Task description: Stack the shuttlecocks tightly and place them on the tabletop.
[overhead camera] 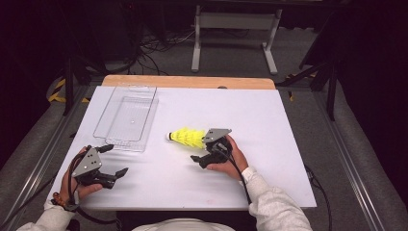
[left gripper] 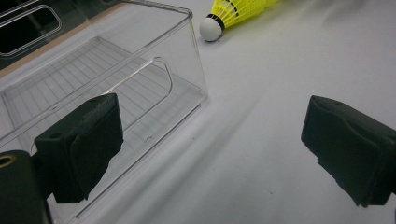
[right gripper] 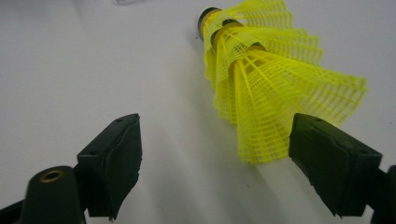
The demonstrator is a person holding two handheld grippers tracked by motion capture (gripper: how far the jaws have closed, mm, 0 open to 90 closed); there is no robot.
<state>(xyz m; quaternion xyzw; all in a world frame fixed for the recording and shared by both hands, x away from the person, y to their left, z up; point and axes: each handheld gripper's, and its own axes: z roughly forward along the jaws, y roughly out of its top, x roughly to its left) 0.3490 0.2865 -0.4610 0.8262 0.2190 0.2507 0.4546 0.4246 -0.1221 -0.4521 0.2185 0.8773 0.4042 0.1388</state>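
- Yellow plastic mesh shuttlecocks (overhead camera: 186,136), nested in a stack, are seen lying on the white desk (overhead camera: 269,120), white cork tip pointing toward the clear plastic box (overhead camera: 130,118).
- Long axis is set nearly in line with the right gripper (overhead camera: 206,147); skirt end lies just ahead of its wide-open jaws, nothing held.
- Left gripper (overhead camera: 111,160), jaws wide and empty, is parked near the box, farther off.

**A:** What lies there?

**B:** Yellow shuttlecocks (overhead camera: 186,137), several nested one inside another, on their side just right of the frame's centre on the white table. White cork tip toward the left, mesh skirts flaring right.

**A:** Damaged?

**B:** None visible.
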